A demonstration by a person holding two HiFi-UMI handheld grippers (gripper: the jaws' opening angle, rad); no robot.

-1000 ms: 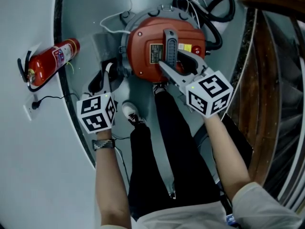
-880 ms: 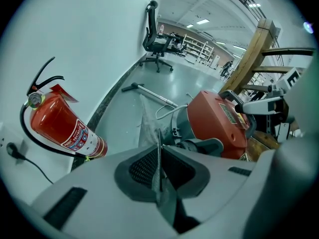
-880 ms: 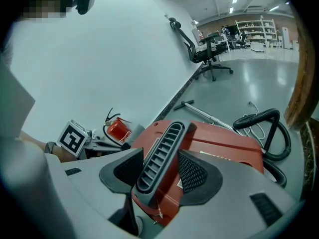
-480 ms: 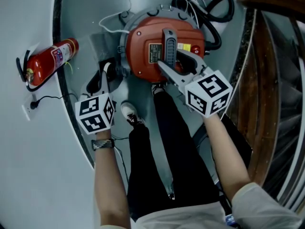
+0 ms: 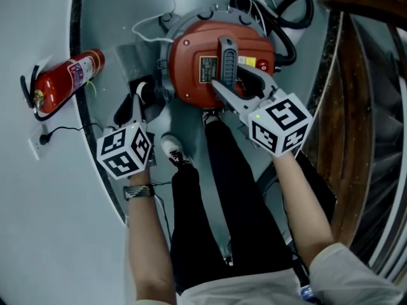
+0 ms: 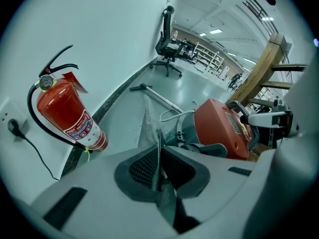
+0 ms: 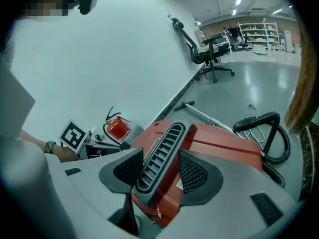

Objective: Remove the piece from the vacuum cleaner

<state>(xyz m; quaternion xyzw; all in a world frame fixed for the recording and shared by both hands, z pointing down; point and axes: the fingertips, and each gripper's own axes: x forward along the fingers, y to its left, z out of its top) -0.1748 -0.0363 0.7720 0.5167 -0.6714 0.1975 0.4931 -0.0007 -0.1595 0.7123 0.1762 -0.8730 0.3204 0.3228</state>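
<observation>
The red vacuum cleaner (image 5: pixel 197 49) stands on the grey floor in front of my feet, and a grey ribbed handle (image 5: pixel 227 59) runs across its top. My right gripper (image 5: pixel 238 84) is open, its jaws straddling that handle (image 7: pixel 162 156) with red body showing beside the right pad. My left gripper (image 5: pixel 138 97) is at the vacuum's left side. It is shut on a thin grey sheet-like piece (image 6: pixel 148 118), which rises edge-on from between its pads (image 6: pixel 142 166). The vacuum's body (image 6: pixel 219 126) lies just to the right of that piece.
A red fire extinguisher (image 5: pixel 63 81) leans by the white wall, with a plugged socket (image 5: pixel 38 146) below it. Black hose (image 5: pixel 286 18) and white cable coil behind the vacuum. A wooden stair frame (image 5: pixel 356 107) stands on the right. A metal wand (image 6: pixel 159 96) lies on the floor farther off.
My left gripper has turned and shifted slightly to the left, still shut on the thin piece. The right gripper and the vacuum have not moved.
</observation>
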